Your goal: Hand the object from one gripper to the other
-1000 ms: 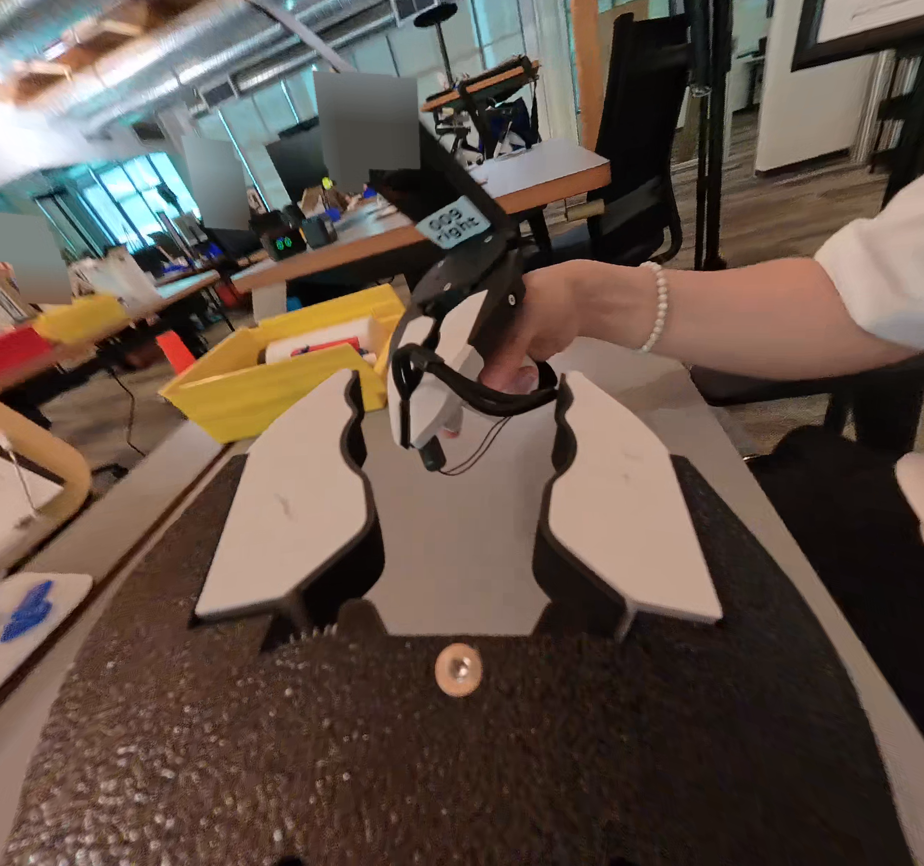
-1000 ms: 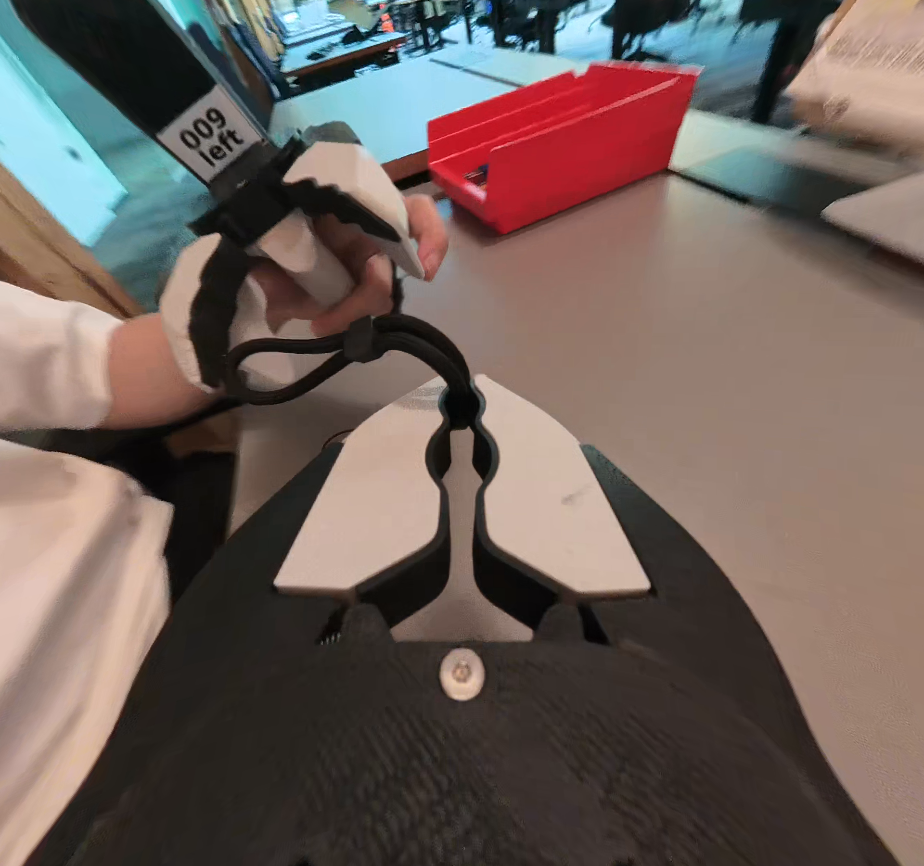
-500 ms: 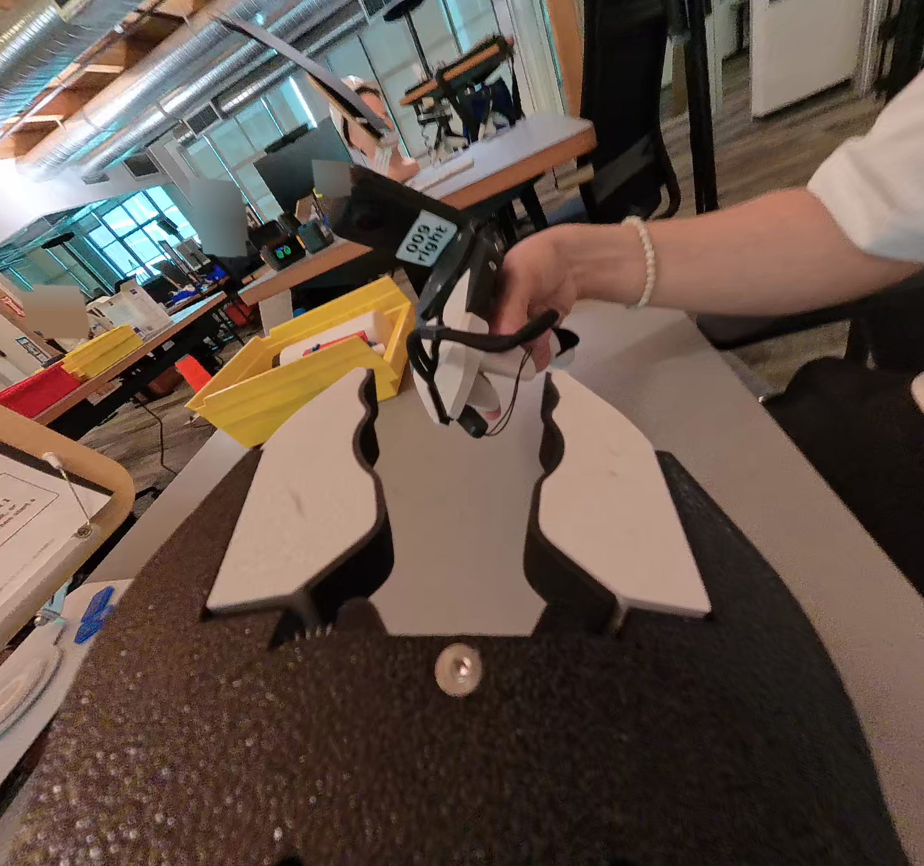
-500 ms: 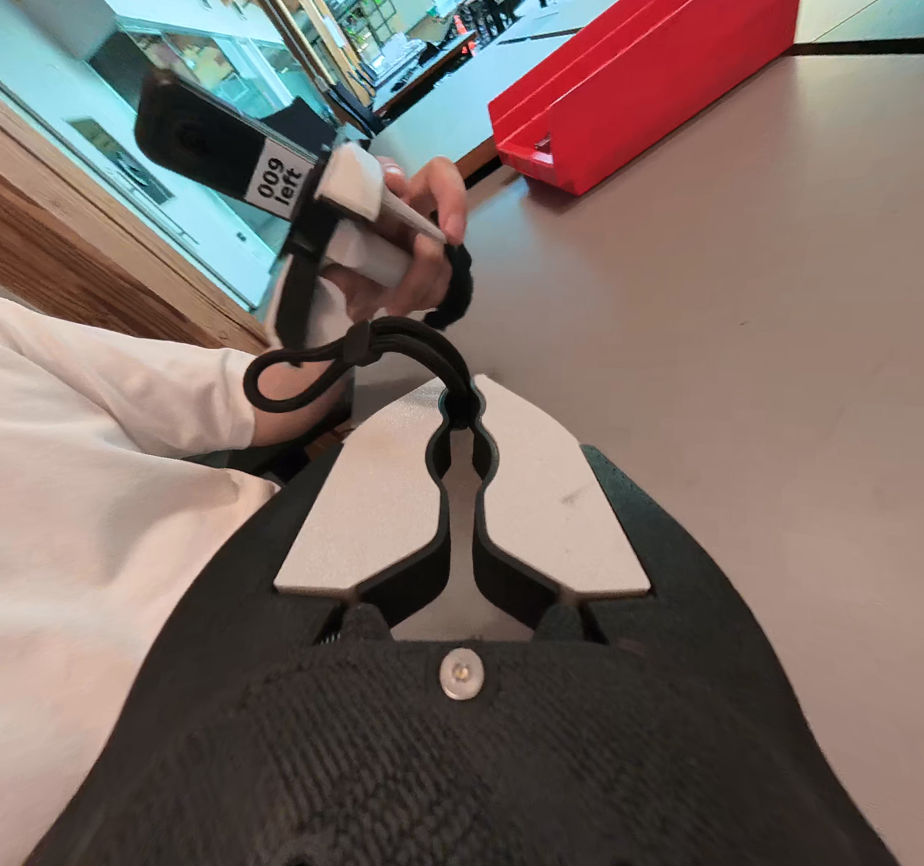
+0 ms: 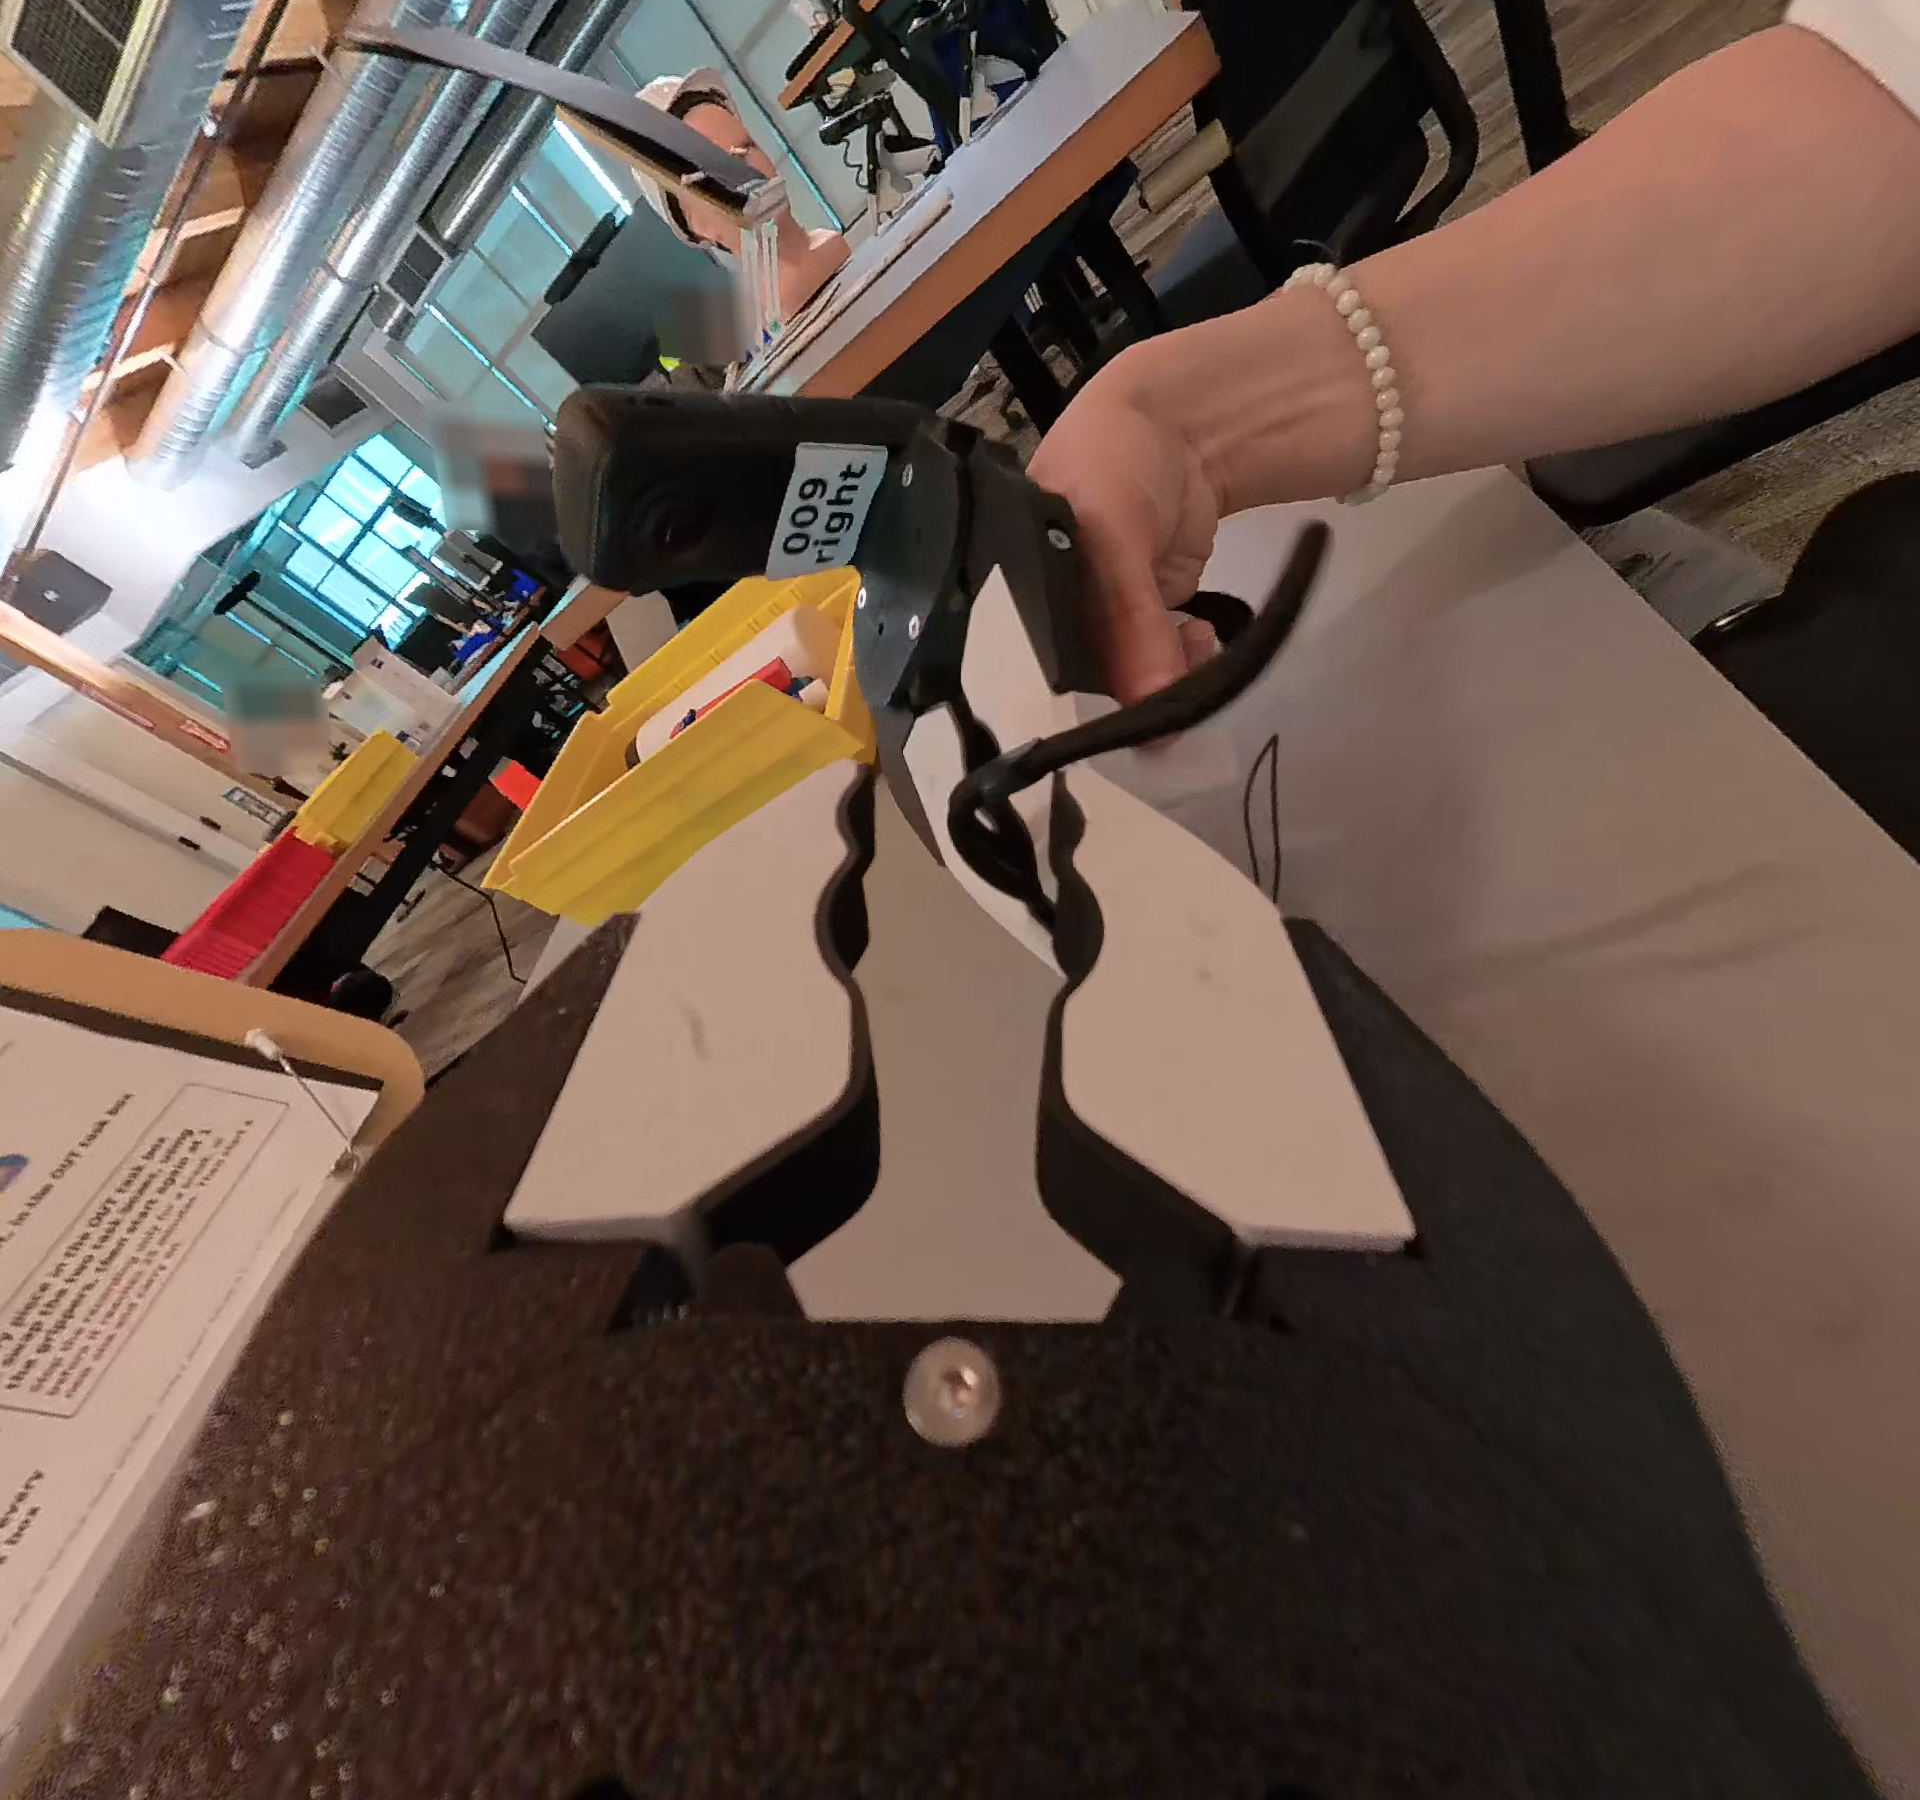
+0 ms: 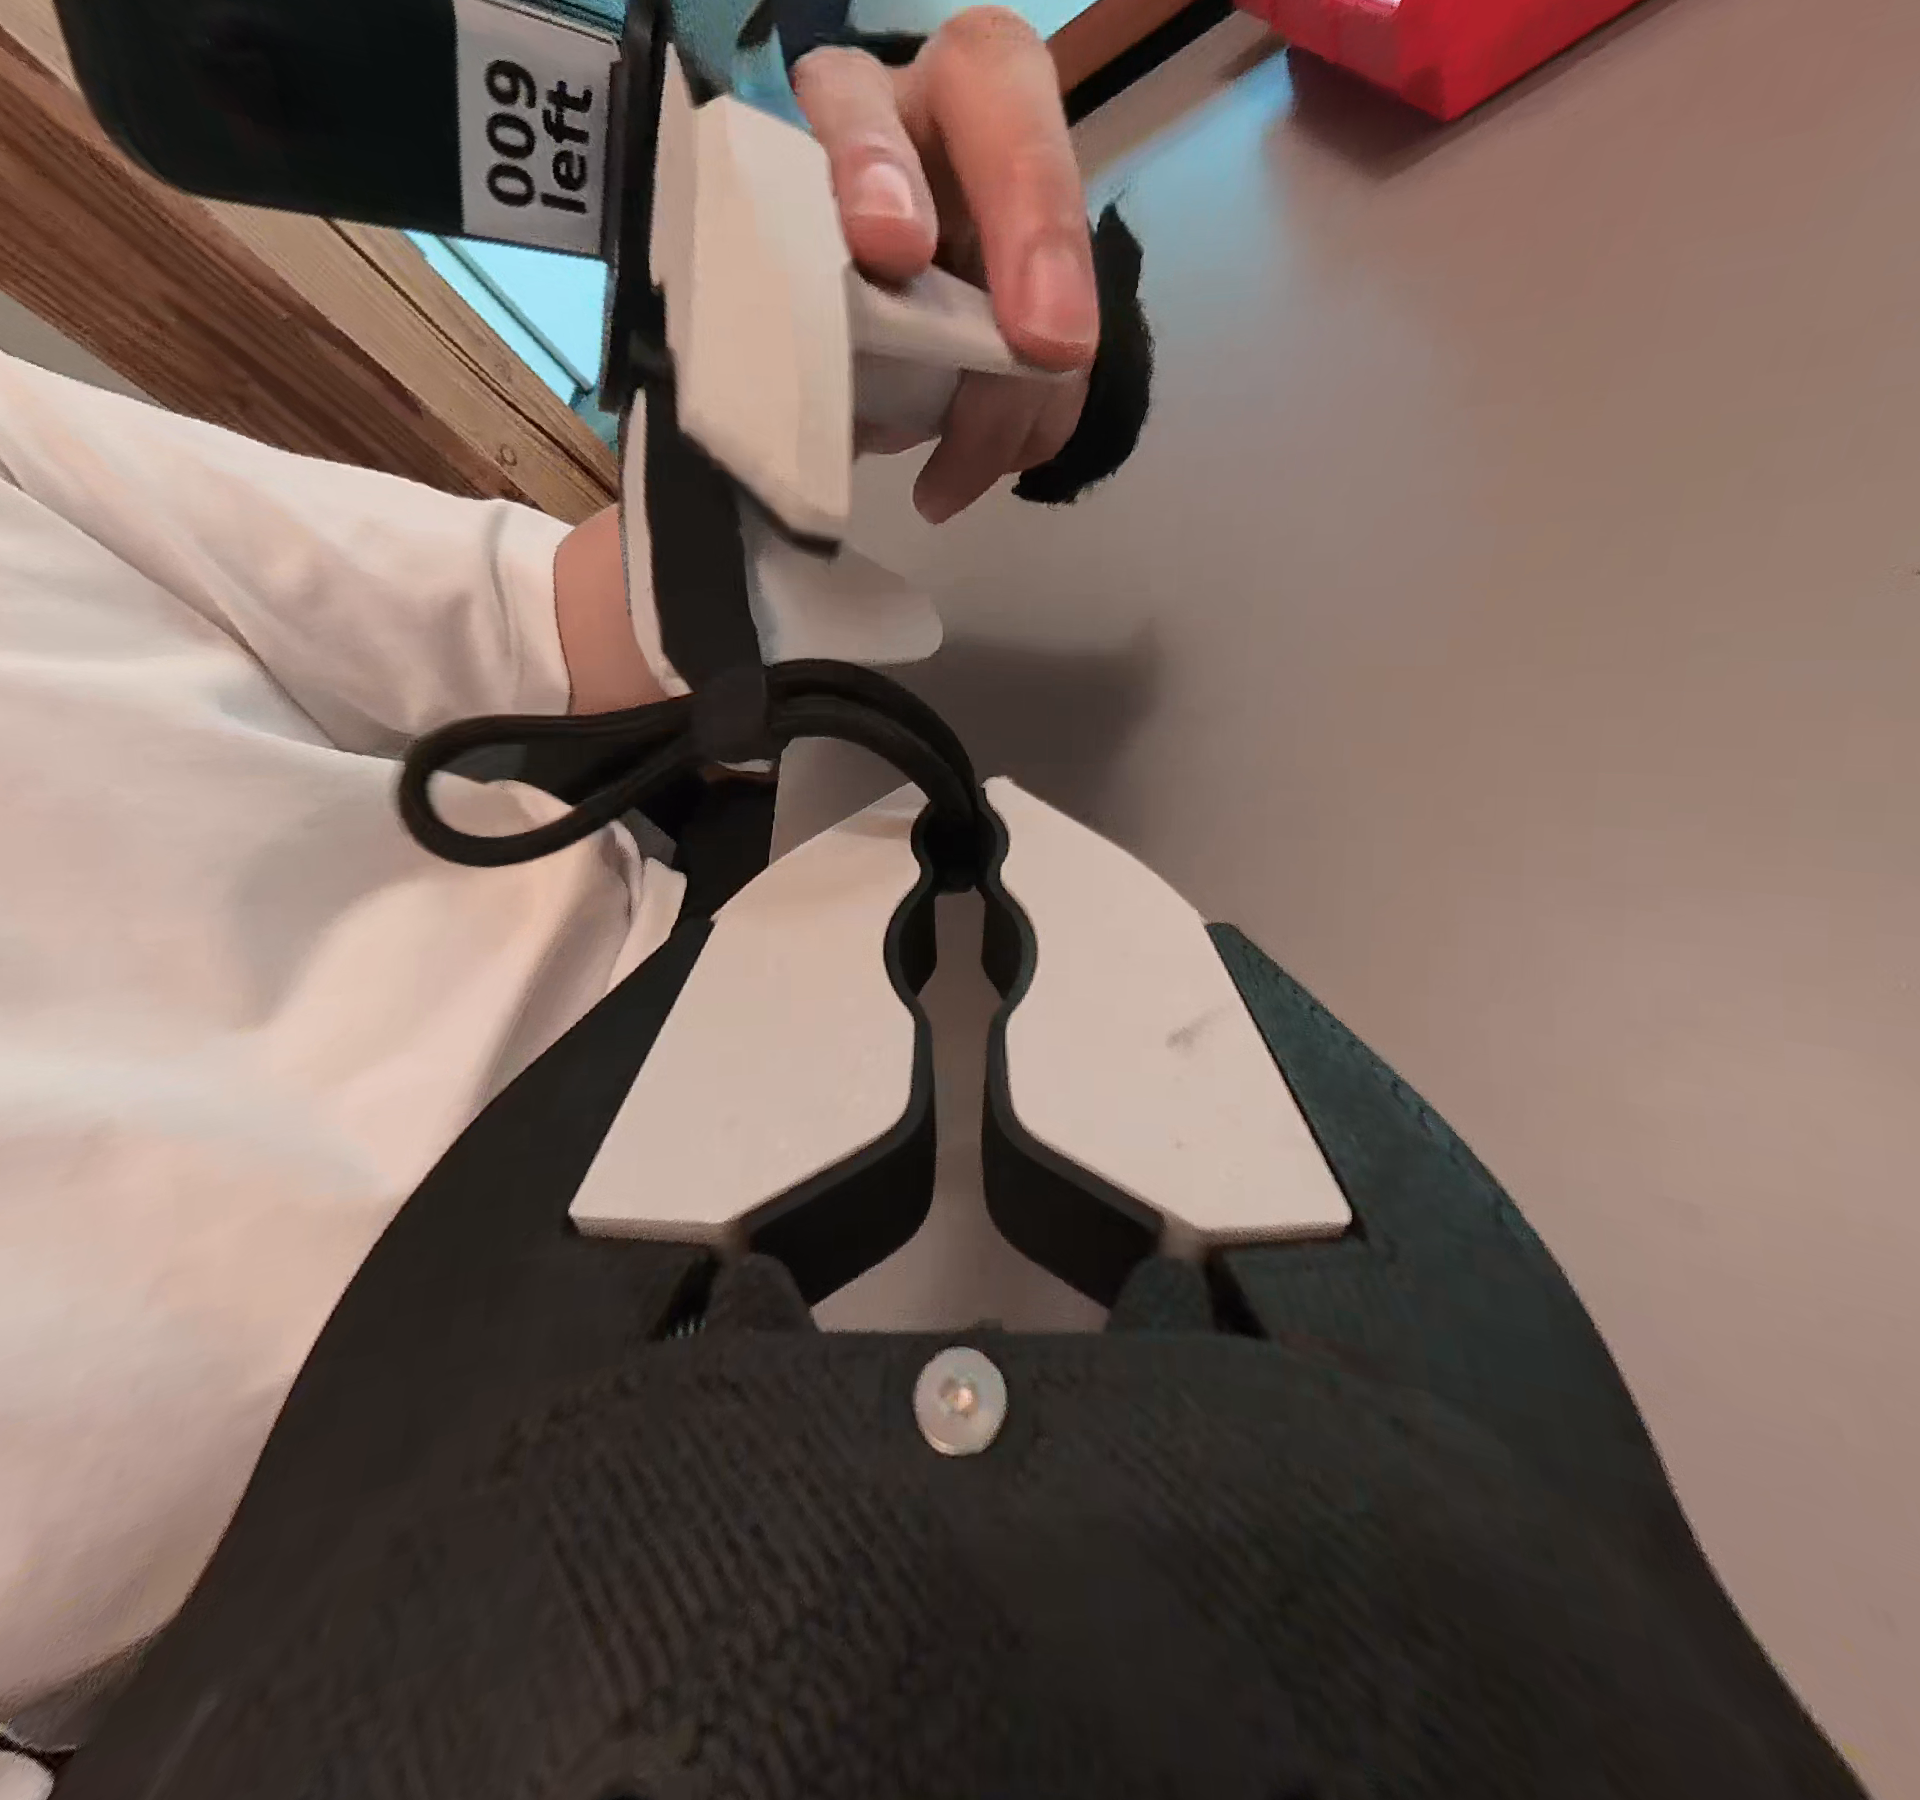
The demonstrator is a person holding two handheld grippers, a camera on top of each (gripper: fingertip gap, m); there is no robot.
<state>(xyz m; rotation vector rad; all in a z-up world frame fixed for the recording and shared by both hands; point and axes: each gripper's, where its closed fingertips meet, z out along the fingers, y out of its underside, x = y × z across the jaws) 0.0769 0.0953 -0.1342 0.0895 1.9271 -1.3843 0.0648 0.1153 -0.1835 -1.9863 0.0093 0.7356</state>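
Note:
A black cord bundle, looped and tied with a strap, is pinched at one end in my right gripper, which is shut on it. In the left wrist view the cord hangs from the right gripper and passes between the fingers of my left gripper. The left jaws stand partly closed around it, with a gap still showing beside the cord. In the right wrist view the left gripper sits just above the cord's strap, with a hand on its handle.
Both grippers are held over a grey table. A yellow bin stands at the far left edge, a red bin at the far side. A clipboard with paper lies at the left. A person's white sleeve is close by. The grippers' ends are close to 5 cm from one another.
The two grippers have come together. The left jaws have narrowed and now straddle the cord, which the right gripper has kept pinched throughout.

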